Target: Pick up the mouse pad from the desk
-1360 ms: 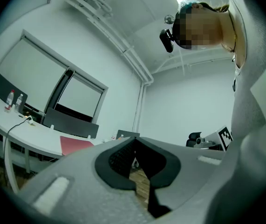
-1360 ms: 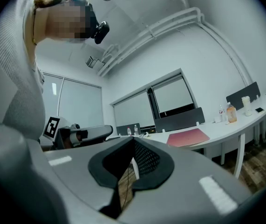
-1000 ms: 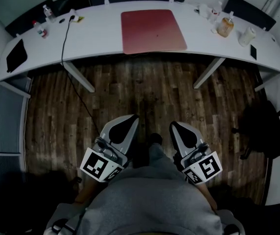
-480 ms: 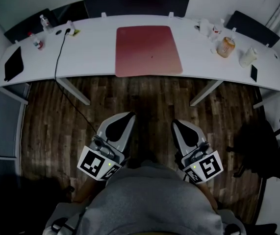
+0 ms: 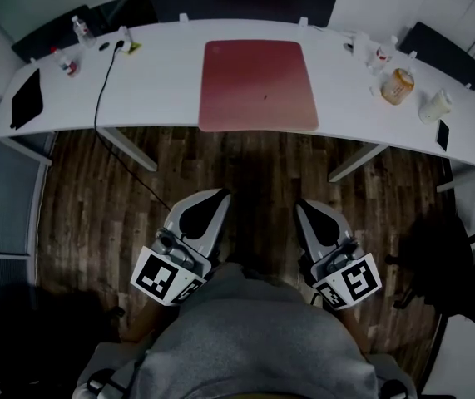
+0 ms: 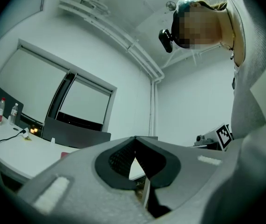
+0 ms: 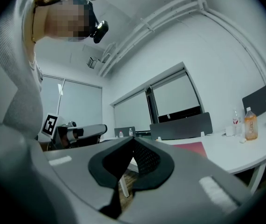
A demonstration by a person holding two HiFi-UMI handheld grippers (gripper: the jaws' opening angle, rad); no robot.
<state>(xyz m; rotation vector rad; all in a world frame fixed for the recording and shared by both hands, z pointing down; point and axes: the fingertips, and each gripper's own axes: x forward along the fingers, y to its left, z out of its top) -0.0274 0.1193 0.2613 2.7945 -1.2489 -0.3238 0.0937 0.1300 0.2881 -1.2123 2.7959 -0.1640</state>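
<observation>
Well short of the bench (image 5: pixel 162 90), left claw (image 5: pixel 219 196) and right claw (image 5: pixel 302 206) are pressed together, empty. The mouse pad (image 5: pixel 258 84) lies on it.

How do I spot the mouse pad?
Find the long white desk across the room. In its middle, by the near edge, lies the mouse pad. It is the only big pinkish-red sheet; the orange jar and the black rectangle sit far off toward the ends.
</observation>
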